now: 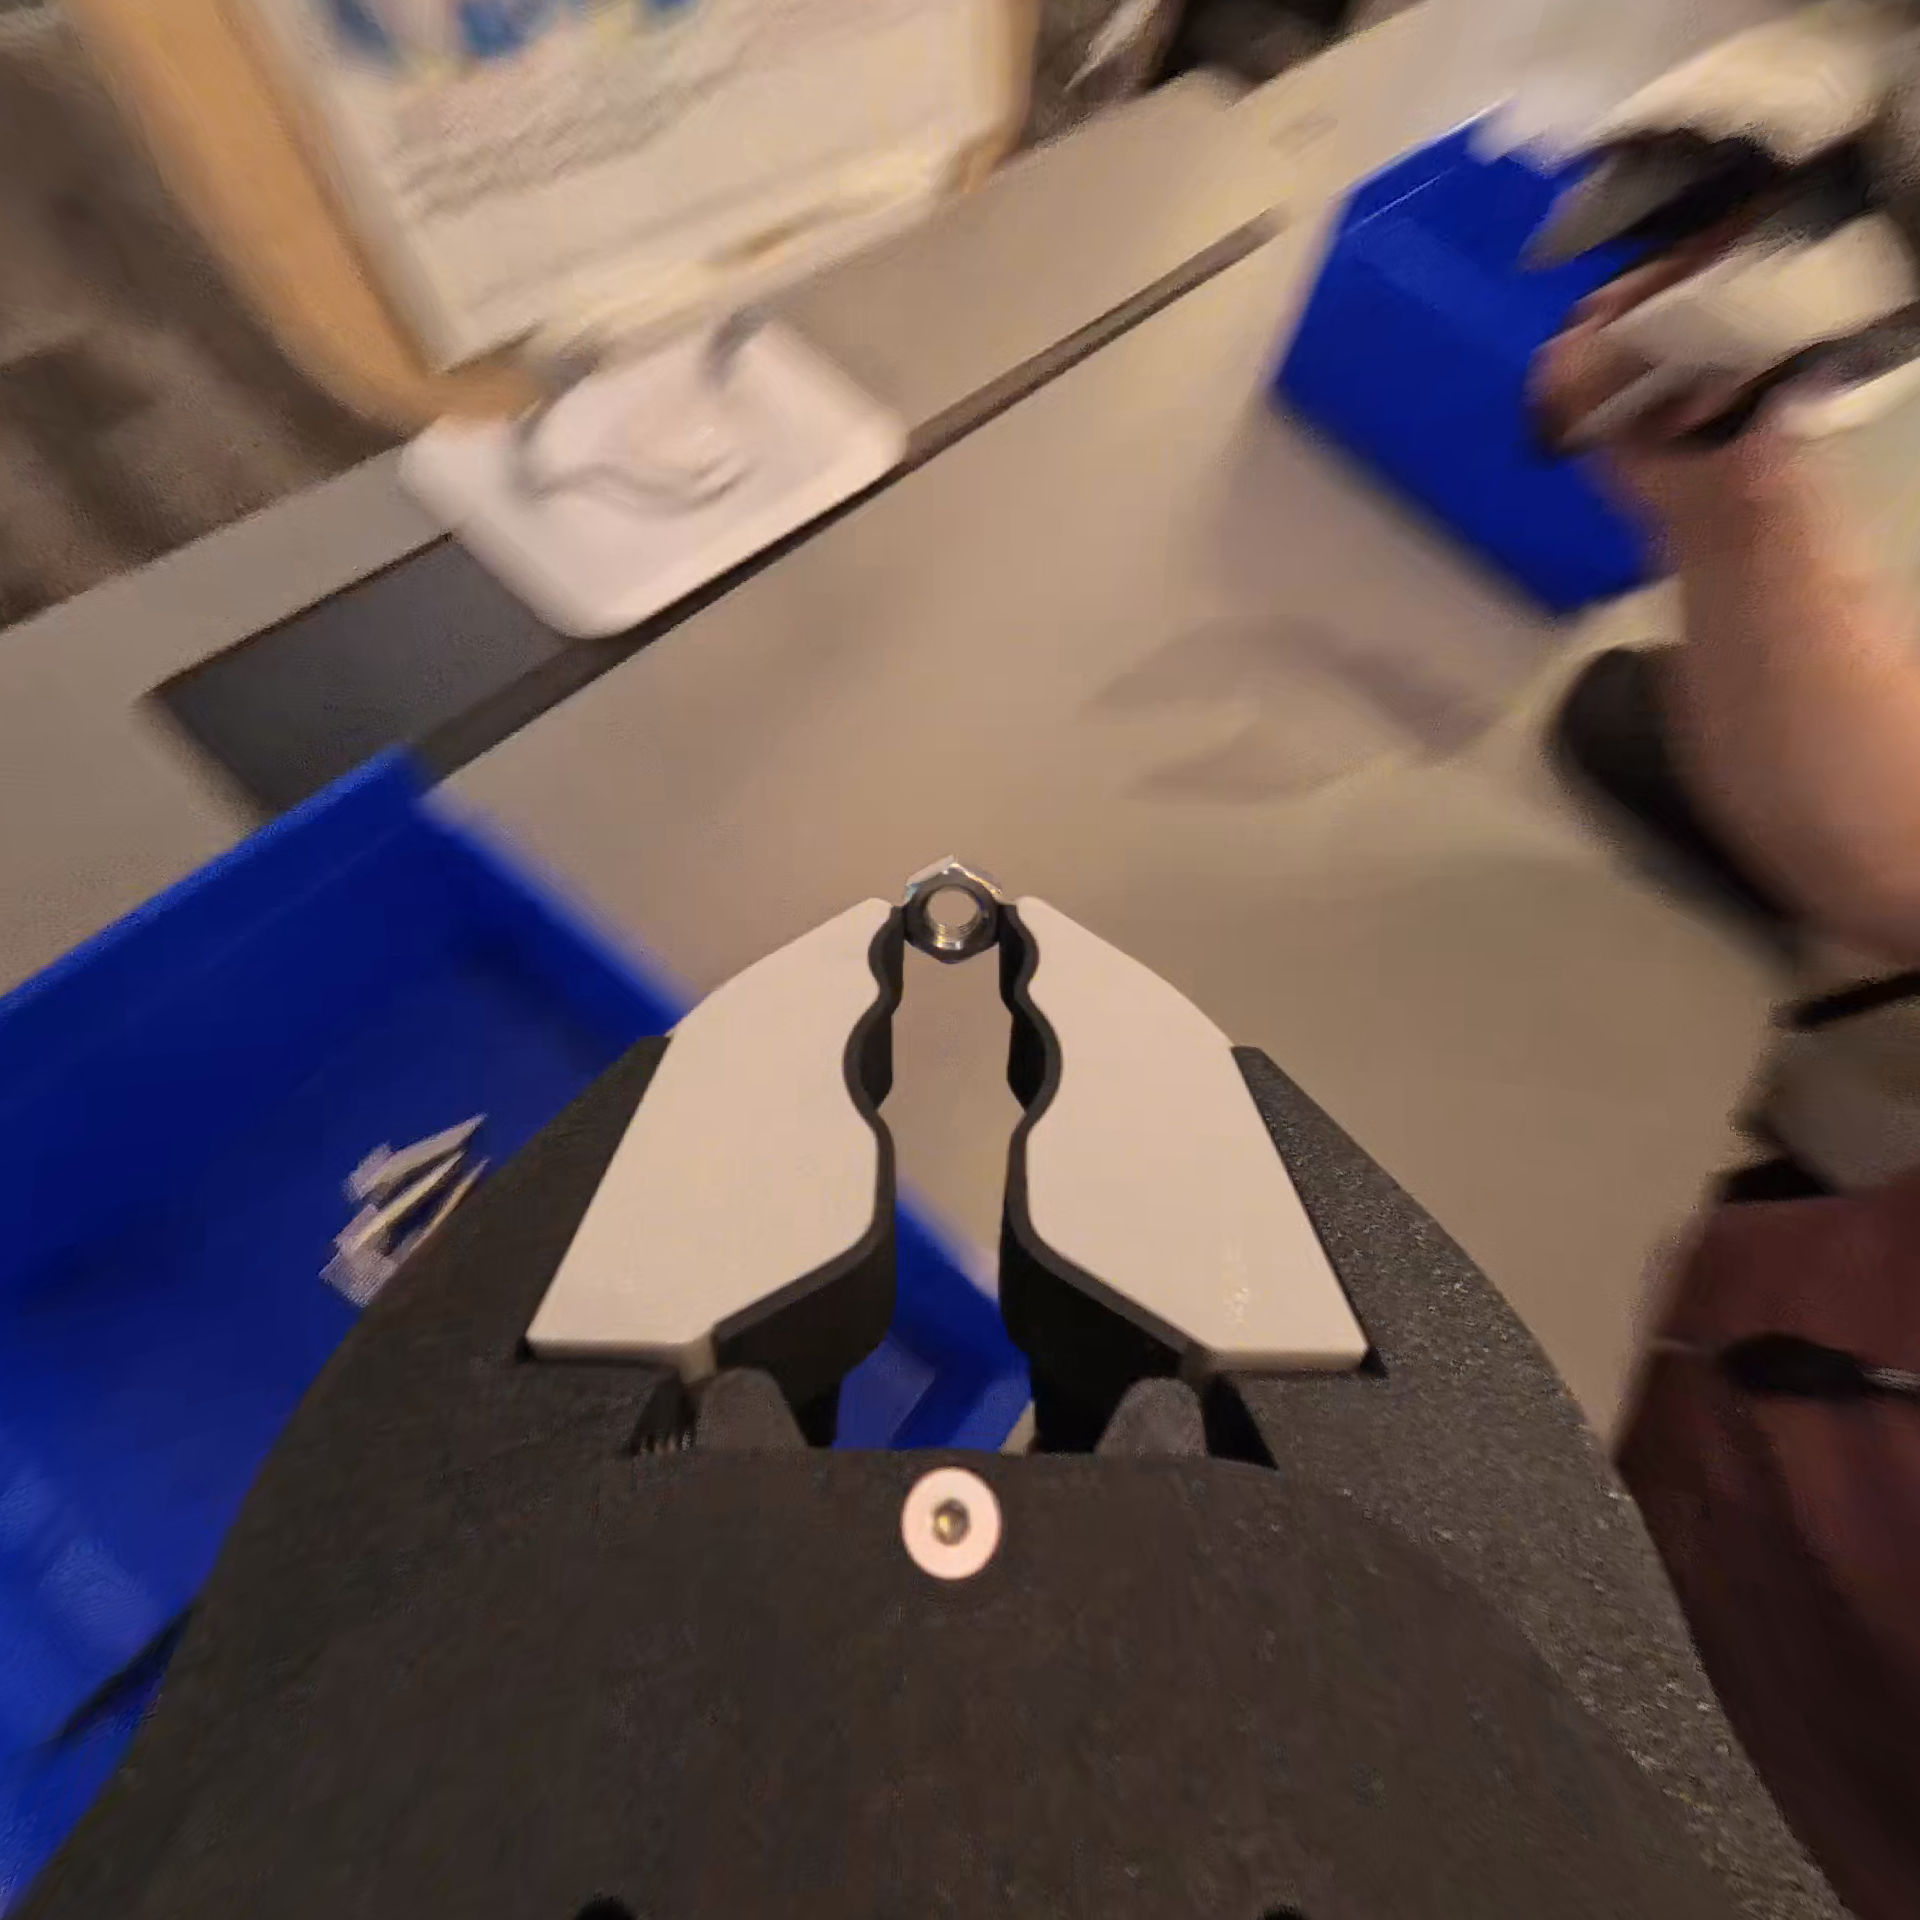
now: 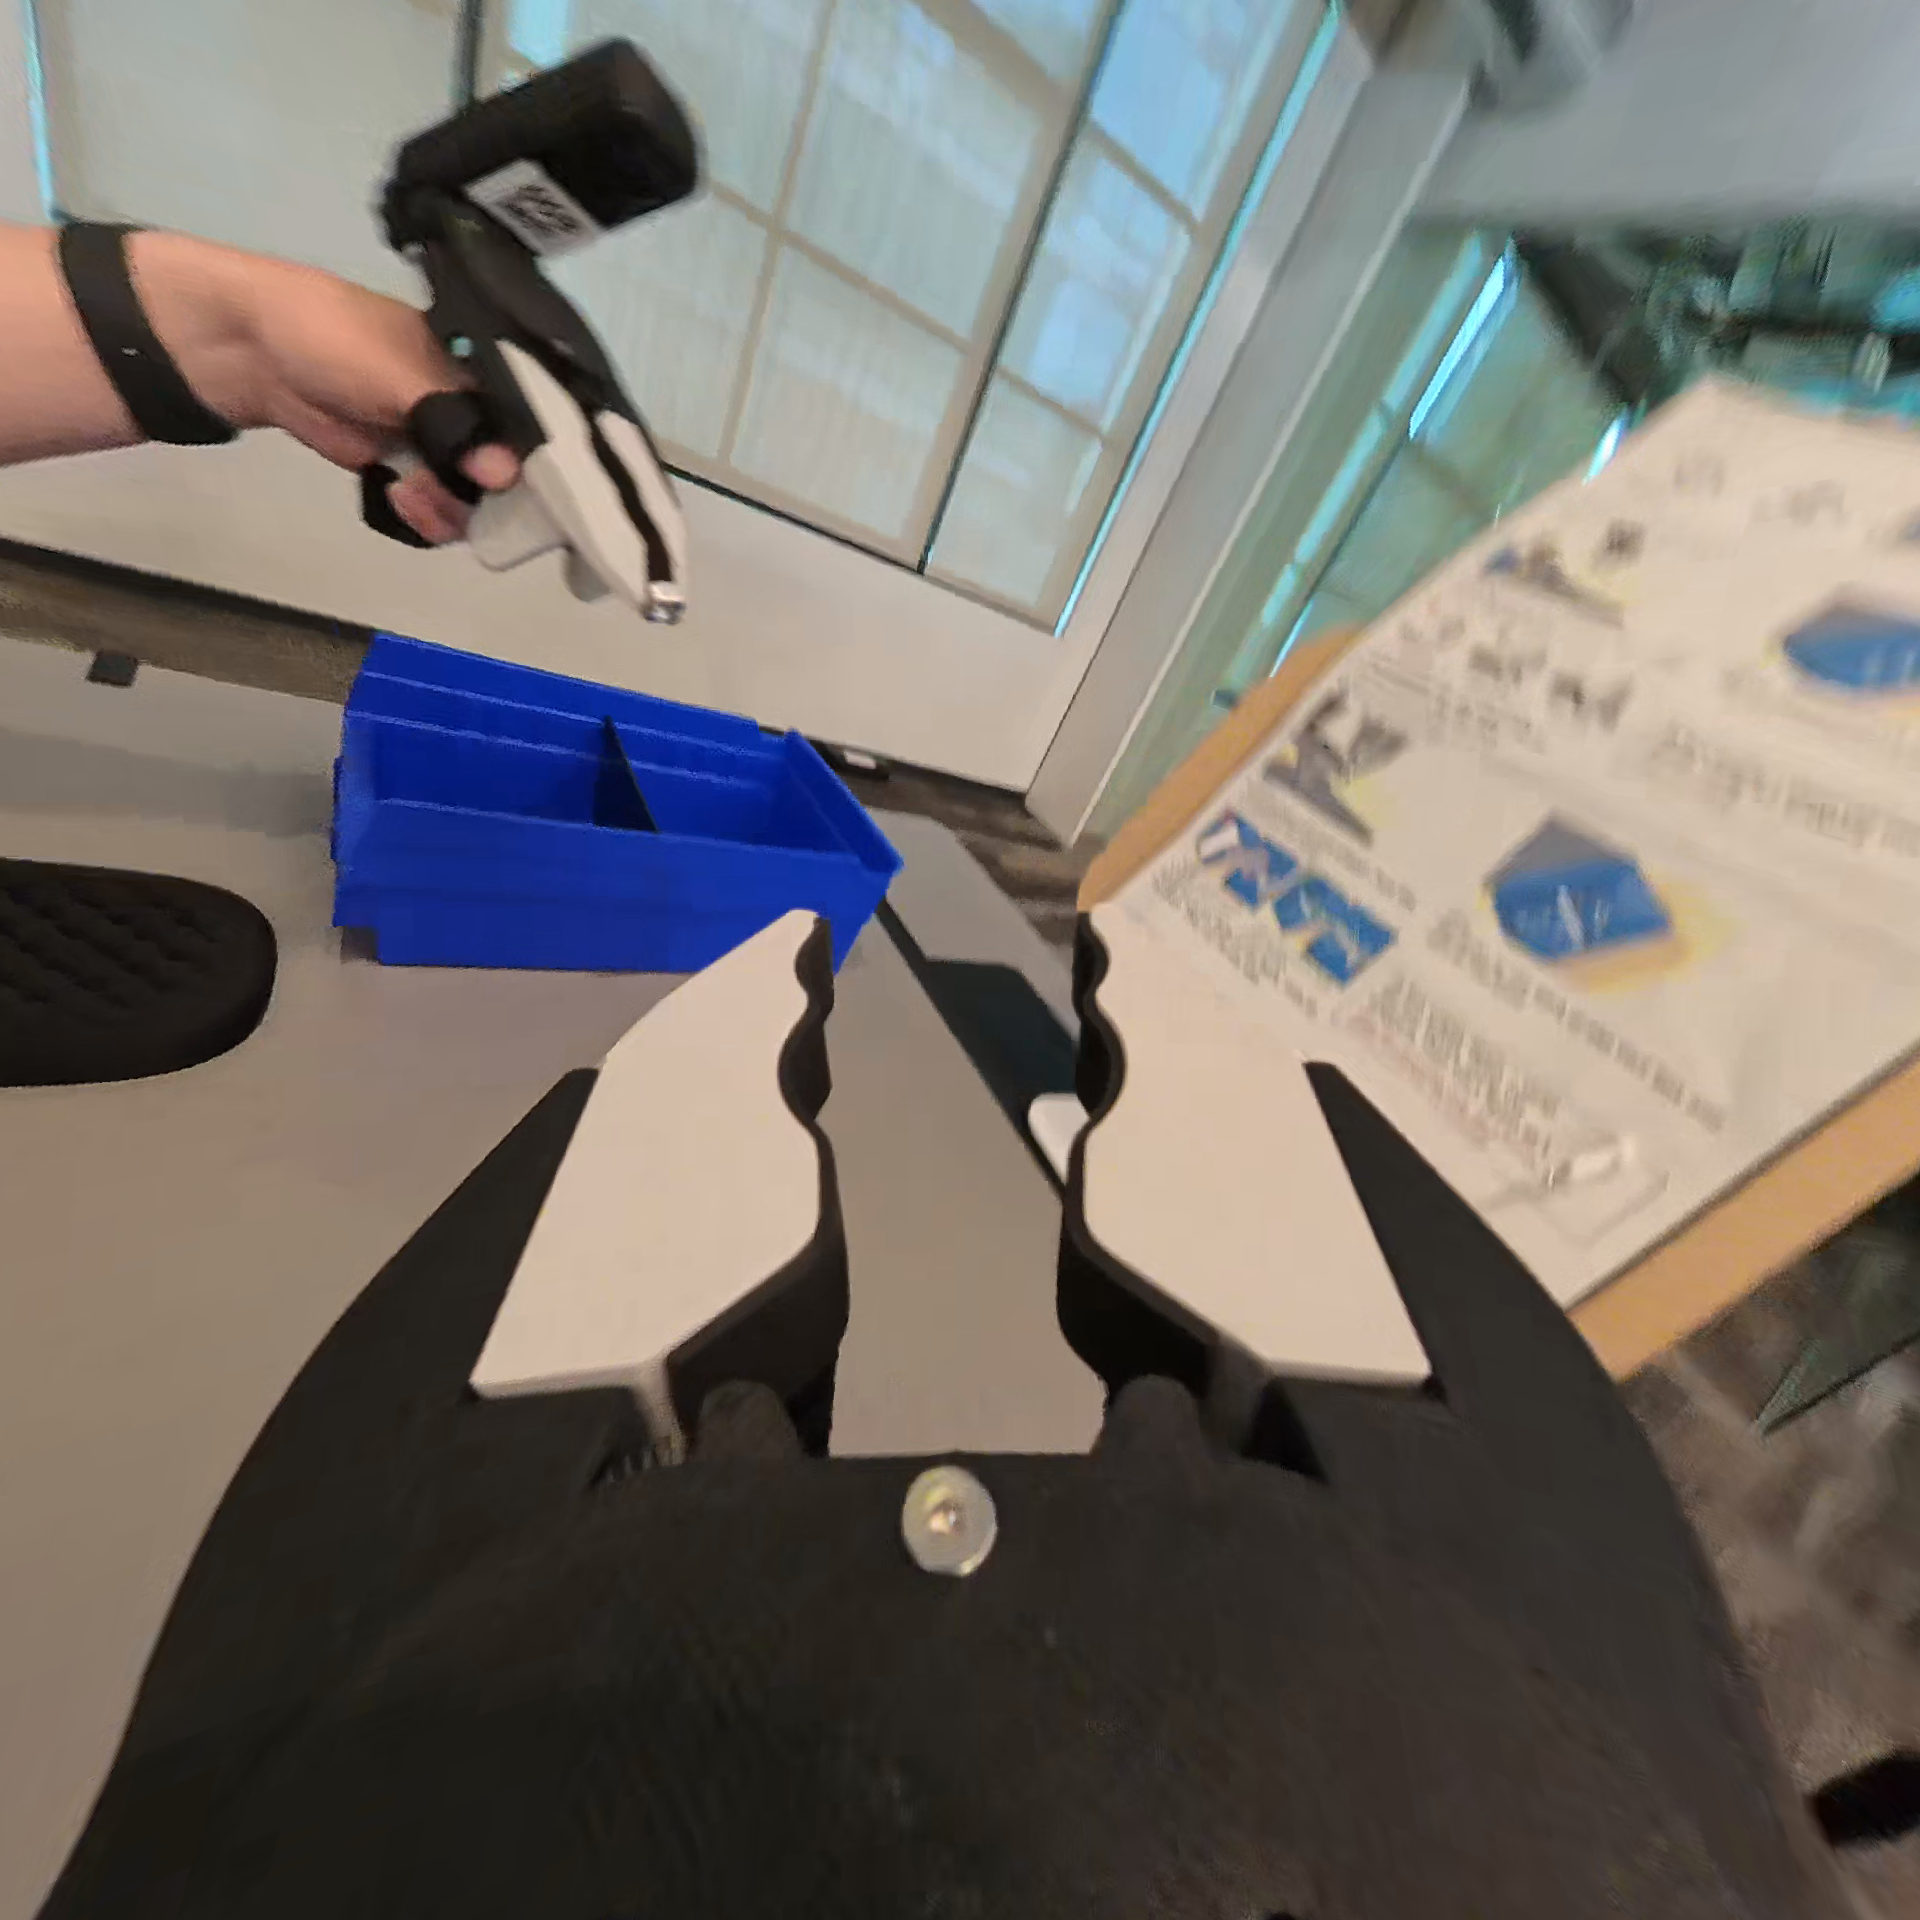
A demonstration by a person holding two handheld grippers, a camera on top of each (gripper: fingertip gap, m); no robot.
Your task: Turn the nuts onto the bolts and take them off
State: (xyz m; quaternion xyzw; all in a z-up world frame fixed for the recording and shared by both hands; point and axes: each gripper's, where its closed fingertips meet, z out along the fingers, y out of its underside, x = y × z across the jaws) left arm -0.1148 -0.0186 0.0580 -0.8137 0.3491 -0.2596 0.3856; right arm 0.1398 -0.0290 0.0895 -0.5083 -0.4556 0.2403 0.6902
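We see the left gripper (image 1: 948, 914) pinching a small hex nut (image 1: 948, 923) at the very tips of its pale grey fingers (image 1: 748, 1132), whose inner edges are lined with wavy black padding; the nut is bright steel, its threaded bore facing the camera, and it is held in the air above the smooth grey table (image 1: 1195, 1039). A blue plastic bin (image 1: 208, 1091) sits below and to the left, with some silvery pieces (image 1: 405, 1205) inside (too blurred to name). The right gripper (image 2: 951, 961) is spread wide with nothing between its fingers, pointed over the table edge toward a divided blue bin (image 2: 582, 842). Beside it leans a printed sheet on a wooden board (image 2: 1558, 894). A black mesh-textured object (image 2: 114, 966) is cut off at the left, so we cannot identify it.
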